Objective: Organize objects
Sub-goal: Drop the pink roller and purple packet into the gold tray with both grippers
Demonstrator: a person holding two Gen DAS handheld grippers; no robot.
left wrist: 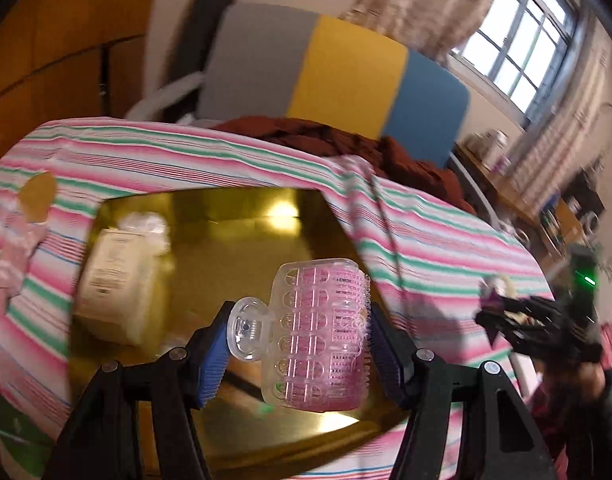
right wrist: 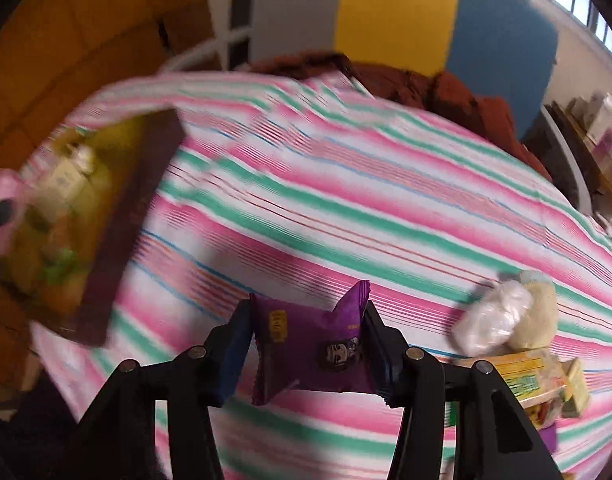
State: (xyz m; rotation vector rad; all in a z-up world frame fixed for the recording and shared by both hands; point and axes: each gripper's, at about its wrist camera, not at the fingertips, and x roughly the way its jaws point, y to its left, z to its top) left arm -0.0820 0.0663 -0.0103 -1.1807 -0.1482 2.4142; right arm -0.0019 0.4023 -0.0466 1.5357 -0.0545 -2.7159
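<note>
My left gripper (left wrist: 298,344) is shut on a pink hair roller with a clear plastic clip (left wrist: 317,336) and holds it above a gold-lined box (left wrist: 242,216). A cream carton (left wrist: 114,284) lies inside the box at its left. My right gripper (right wrist: 309,348) is shut on a purple snack packet (right wrist: 309,352) above the striped tablecloth (right wrist: 365,200). The right gripper also shows at the right of the left wrist view (left wrist: 505,312), with the purple packet in it. The box (right wrist: 118,216) shows blurred at the left of the right wrist view.
A white wrapped bundle (right wrist: 493,316) and yellow-green packets (right wrist: 537,384) lie at the right on the cloth. A brown cloth (left wrist: 365,148) and a grey, yellow and blue panel (left wrist: 337,76) stand behind the table. A pink item (left wrist: 14,256) lies at the far left.
</note>
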